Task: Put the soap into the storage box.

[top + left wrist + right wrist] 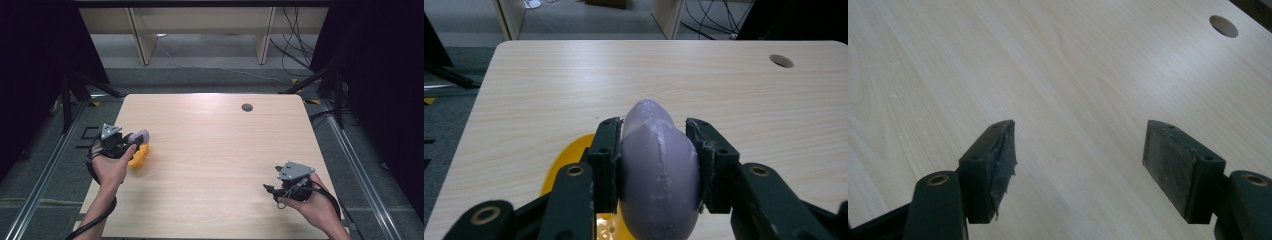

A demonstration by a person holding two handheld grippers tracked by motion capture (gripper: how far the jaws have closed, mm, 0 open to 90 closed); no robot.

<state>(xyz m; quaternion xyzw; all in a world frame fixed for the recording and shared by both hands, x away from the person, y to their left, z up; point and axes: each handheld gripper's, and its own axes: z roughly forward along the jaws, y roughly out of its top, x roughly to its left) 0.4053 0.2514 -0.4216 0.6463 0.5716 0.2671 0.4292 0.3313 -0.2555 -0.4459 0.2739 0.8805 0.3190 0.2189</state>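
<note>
A: From the high view, the left gripper [131,141] is seen near the tabletop's [215,150] left edge, with a lilac rounded object [141,135] clamped between its jaws and a yellow dish [138,155] just beneath and to the near side of it.

B: And the right gripper [270,190] is held near the near-right corner, well apart from both; the left hand [111,169] is clearly the nearer one.

A: In the left gripper view, the lilac rounded object [658,170] is pressed on both flanks by the pads, its long axis running away from the camera, along the jaws. The yellow dish [569,165] is seen below it, down to the left.

B: So a short drop onto the dish is judged to be what is called for. The left edge is close; wide bare wood is left to the right and far side, up to the cable hole [781,61].

A: In the right gripper view, the jaws are spread wide with nothing between them, bare tabletop [1073,90] ahead.
</note>
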